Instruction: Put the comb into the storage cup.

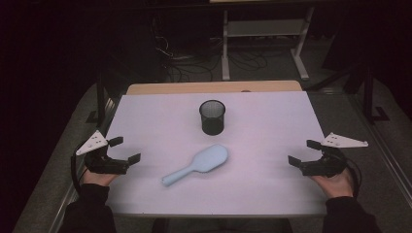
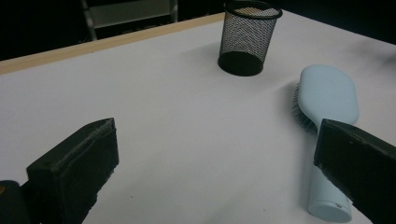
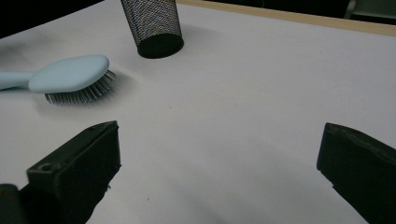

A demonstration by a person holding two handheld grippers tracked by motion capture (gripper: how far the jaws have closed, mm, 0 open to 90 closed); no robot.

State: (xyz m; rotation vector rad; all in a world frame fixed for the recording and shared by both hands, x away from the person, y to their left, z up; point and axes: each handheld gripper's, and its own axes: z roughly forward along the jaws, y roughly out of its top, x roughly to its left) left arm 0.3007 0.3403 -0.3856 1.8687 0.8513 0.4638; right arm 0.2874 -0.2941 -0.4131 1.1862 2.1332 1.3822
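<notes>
White sheeting covers the table [image 1: 272, 160] in a dark room; the pale-blue hairbrush [image 1: 197, 164] lies diagonally, bristles down, handle toward the left gripper [image 1: 124, 150]. Both the left and the right gripper [image 1: 302, 152] gape wide, empty.

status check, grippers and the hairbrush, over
Left gripper open, right gripper open, both at table edges. Light blue hairbrush lies bristles down, untouched. Black mesh cup upright behind it. Path clear.

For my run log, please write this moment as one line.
left gripper: open, idle | right gripper: open, idle | hairbrush: bristles down, untouched | mesh cup: upright
</notes>
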